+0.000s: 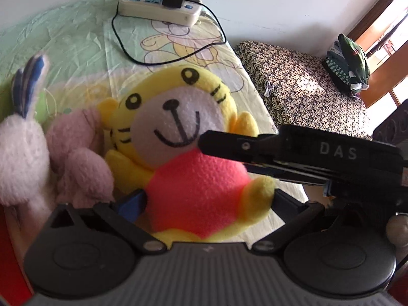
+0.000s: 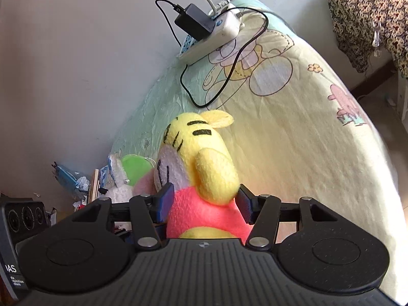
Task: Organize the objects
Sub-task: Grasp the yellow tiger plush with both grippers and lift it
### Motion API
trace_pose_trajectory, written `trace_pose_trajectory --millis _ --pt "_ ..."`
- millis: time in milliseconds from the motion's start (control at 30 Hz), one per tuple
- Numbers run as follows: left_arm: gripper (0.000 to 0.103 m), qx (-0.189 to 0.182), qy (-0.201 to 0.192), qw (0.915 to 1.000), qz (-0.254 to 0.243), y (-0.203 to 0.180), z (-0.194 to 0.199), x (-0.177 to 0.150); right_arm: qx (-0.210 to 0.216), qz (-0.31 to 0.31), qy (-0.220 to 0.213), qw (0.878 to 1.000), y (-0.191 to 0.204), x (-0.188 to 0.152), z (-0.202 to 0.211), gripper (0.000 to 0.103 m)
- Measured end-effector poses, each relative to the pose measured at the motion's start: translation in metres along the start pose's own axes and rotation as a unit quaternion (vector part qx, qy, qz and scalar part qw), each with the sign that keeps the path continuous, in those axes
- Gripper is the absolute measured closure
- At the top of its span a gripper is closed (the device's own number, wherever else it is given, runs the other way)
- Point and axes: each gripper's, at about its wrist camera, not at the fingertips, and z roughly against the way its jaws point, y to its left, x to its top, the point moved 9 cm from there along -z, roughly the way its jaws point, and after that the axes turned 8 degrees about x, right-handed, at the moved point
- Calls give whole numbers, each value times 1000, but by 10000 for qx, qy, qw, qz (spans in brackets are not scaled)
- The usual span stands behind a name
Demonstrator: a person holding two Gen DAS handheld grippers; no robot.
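A yellow tiger plush [image 1: 178, 117] in a pink shirt sits upright on the cartoon-print bed sheet [image 1: 76, 46]. In the right wrist view, my right gripper [image 2: 204, 201] is shut on the tiger plush [image 2: 204, 153], with both pads pressed into the pink body. One of its black fingers [image 1: 229, 148] crosses the plush's neck in the left wrist view. My left gripper [image 1: 207, 201] stands wide open around the plush's lower body, and its pads do not squeeze it. To the left lie a pink plush [image 1: 79, 153] and a white bunny plush [image 1: 20, 153] with blue ears.
A white power strip [image 1: 158, 7] with a black adapter and a looping black cable lies at the far end of the bed by the wall. A patterned covered surface [image 1: 306, 81] with a clothes pile [image 1: 349, 63] stands to the right. Clutter [image 2: 71, 181] sits by the wall.
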Motion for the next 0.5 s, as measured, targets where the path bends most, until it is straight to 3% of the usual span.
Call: trace_pose_trajectory --millis 67,300,500 --pt "1 9 -26 10000 -67 -1 -2 1 83 -78 60 9999 -1 -2 -5 47" --pt "5 -32 -113 9995 -278 -9 5 -4 237 -143 33 9996 3 -5 8 64" --pt "8 -160 -246 9982 -532 -31 23 -15 89 159 -120 9998 15 -13 33 65"
